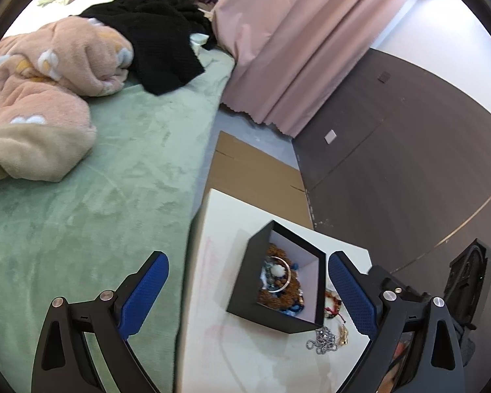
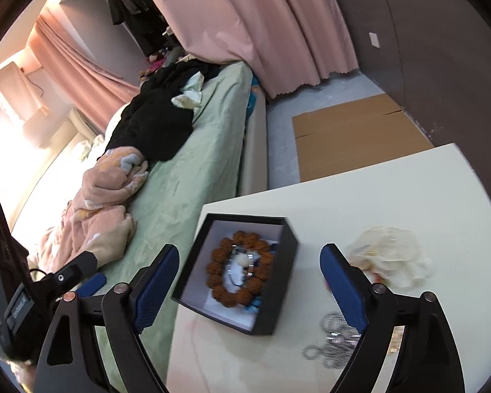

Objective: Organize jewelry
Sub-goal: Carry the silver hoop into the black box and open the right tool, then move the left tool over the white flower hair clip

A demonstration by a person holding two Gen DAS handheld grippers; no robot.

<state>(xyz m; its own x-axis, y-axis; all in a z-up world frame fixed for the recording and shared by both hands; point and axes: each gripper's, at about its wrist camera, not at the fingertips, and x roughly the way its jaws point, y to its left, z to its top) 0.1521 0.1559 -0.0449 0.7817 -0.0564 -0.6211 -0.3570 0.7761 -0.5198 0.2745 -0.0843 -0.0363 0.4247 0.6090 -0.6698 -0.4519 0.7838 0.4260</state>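
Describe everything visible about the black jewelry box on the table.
The square black jewelry box, seemingly matte card, sits open and lidless on the white table near the edge beside the bed. Its lining looks pale lilac-white. Inside lie a brown beaded bracelet, a silver bangle over a white bead, and blue pieces. A silver chain lies just outside one corner. Neither gripper touches it.

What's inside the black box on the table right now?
The black box holds a brown bead bracelet ringing a silver bangle and a white bead, with blue pieces at the edge. Anything beneath them is covered.
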